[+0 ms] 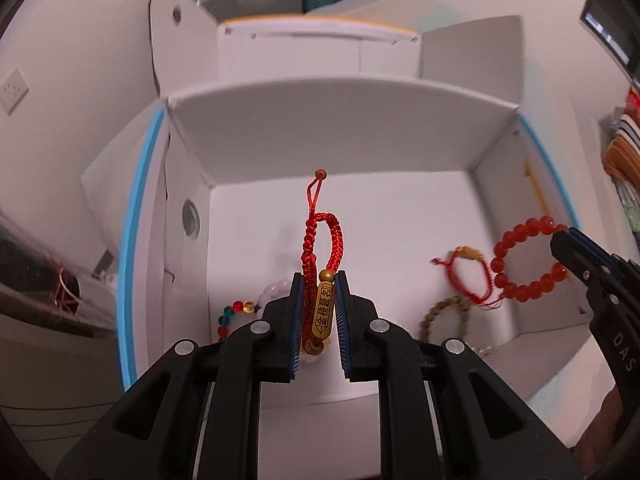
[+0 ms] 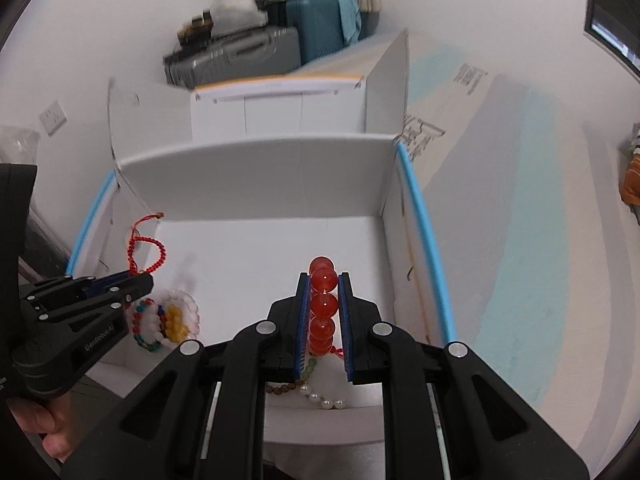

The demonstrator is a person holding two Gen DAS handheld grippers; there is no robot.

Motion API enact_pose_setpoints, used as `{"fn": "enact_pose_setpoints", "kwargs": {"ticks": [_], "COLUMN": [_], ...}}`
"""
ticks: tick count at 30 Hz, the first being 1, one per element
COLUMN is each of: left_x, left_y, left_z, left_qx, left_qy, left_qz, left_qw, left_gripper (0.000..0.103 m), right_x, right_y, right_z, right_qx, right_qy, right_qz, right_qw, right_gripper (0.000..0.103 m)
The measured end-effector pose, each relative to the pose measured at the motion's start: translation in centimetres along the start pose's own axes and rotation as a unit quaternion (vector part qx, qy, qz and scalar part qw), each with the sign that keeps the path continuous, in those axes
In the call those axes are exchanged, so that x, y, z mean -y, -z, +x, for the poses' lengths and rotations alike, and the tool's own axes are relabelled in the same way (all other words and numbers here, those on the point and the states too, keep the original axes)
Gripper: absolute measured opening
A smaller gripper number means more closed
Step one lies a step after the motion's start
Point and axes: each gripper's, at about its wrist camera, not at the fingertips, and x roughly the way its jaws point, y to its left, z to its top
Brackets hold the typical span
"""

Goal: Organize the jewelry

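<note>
My left gripper is shut on a red braided cord bracelet with a gold tube charm, held over the open white box. Seen from the right wrist, that left gripper hangs at the box's left with the red cord bracelet dangling from it. My right gripper is shut on a red bead bracelet above the box floor; from the left wrist the right gripper holds the red bead ring at the right.
On the box floor lie a second red cord bracelet, a brown bead bracelet, a multicoloured bead bracelet, white and yellow bead pieces and a pearl strand. Suitcases stand behind. A hand holds the left gripper.
</note>
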Motion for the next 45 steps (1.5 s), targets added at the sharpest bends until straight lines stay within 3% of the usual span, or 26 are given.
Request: {"fn": "enact_pose_setpoints", "kwargs": {"ticks": [9,18,19,21,23,27,32,38,45], "left_x": [-0.8,-0.6,-0.4,-0.5,-0.8,-1.2,-1.6,-1.2,0.0], "left_y": [-0.6,-0.4,-0.2,0.0,0.3,0.9,1.3,2.8,7.1], "left_z": [3.0,3.4,3.1,2.4,1.6,-0.6,-3.9,-7.4,-9.4], "left_qx": [-0.069,-0.058,-0.052,-0.036,-0.018,0.017,0.072,0.122,0.165], "left_qy": [-0.011,0.004,0.012,0.01,-0.003,-0.016,-0.03,-0.025,-0.023], "left_qz": [0.007,0.01,0.01,0.014,0.011,0.003,-0.006,-0.008,0.001], "left_qw": [0.9975,0.9982,0.9985,0.9992,0.9998,0.9997,0.997,0.9921,0.986], "left_gripper": [0.014,0.019,0.021,0.036,0.044,0.069,0.088,0.096,0.097], "right_x": [-1.3,-1.0,-1.1,-1.3,-1.5,-0.9,0.3,1.3,2.1], "right_y": [-0.6,-0.1,-0.1,-0.1,-0.1,-0.2,0.7,2.7,7.0], "right_z": [4.8,5.1,4.7,3.9,2.8,0.2,-2.8,-6.2,-8.9], "right_qx": [-0.086,-0.084,-0.081,-0.069,-0.048,-0.002,0.044,0.104,0.155], "right_qy": [0.014,0.002,-0.006,-0.007,-0.008,-0.013,-0.021,-0.002,0.052], "right_qz": [-0.011,0.002,0.001,-0.005,-0.01,-0.006,0.014,0.023,0.02], "right_qw": [0.996,0.996,0.997,0.998,0.999,1.0,0.999,0.994,0.986], "right_gripper": [0.013,0.014,0.019,0.032,0.048,0.066,0.086,0.095,0.095]}}
